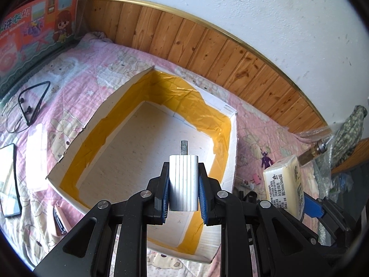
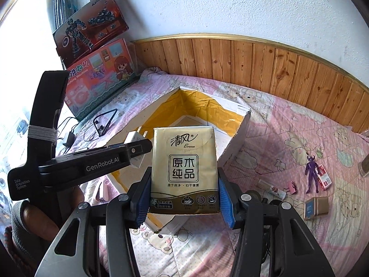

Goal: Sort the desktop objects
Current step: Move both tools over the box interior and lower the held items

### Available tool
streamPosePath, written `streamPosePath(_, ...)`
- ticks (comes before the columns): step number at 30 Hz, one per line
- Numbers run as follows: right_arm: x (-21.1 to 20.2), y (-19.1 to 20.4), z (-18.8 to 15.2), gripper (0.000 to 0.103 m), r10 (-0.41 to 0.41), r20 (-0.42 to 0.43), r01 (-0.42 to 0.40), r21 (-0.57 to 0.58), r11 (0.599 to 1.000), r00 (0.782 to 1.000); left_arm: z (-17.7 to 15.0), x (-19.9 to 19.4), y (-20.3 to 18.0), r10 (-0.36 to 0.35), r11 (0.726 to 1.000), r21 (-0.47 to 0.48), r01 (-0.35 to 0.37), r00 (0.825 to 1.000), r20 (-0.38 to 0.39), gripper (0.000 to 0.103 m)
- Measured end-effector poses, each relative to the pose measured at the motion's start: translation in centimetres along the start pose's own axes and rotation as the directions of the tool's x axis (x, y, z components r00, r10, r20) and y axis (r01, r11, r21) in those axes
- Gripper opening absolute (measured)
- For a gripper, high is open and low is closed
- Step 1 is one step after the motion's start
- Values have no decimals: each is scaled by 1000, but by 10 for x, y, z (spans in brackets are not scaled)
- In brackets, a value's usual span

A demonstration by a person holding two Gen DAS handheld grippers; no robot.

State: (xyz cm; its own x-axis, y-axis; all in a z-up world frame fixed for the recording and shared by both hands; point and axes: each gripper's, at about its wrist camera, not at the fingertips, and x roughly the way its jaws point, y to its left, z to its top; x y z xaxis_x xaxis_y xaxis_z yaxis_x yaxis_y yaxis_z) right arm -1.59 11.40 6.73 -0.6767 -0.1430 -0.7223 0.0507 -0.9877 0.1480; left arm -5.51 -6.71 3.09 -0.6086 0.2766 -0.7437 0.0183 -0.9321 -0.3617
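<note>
My left gripper (image 1: 183, 185) is shut on a white plug charger (image 1: 183, 182), its prong pointing forward, held above the inside of an open white box (image 1: 231, 161) lined with yellow tape. In the right wrist view the left gripper (image 2: 136, 149) shows at the left with the charger (image 2: 134, 138) over the box (image 2: 239, 138). My right gripper (image 2: 183, 197) is shut on a gold tissue pack (image 2: 184, 168), held upright just in front of the box's near edge. The same pack (image 1: 284, 184) appears at the right in the left wrist view.
The box lies on a pink patterned quilt (image 2: 288, 127). Black neckband earphones (image 1: 32, 106) and a phone (image 1: 9, 180) lie left of it. A purple figure (image 2: 312, 175), a small gold tin (image 2: 316, 207), clips and a red-white pack (image 2: 324, 177) lie right. Toy cartons (image 2: 99, 76) stand at the back left.
</note>
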Motion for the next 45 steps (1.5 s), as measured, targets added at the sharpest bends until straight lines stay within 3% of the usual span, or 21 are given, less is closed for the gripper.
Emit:
streamPosePath(12, 17, 0, 20, 52, 24, -16, -24, -6, 1000, 1000, 28, 16, 10, 55, 998, 43, -54, 998, -16, 22)
streamPosePath(27, 49, -4, 52, 52, 15, -61, -16, -20, 1000, 998, 59, 51, 12, 67, 997, 36, -64, 995, -70, 22)
streamPosePath(45, 96, -11, 66, 52, -25, -137, 17, -61, 998, 990, 77, 94, 17, 81, 997, 11, -80, 987, -136, 22)
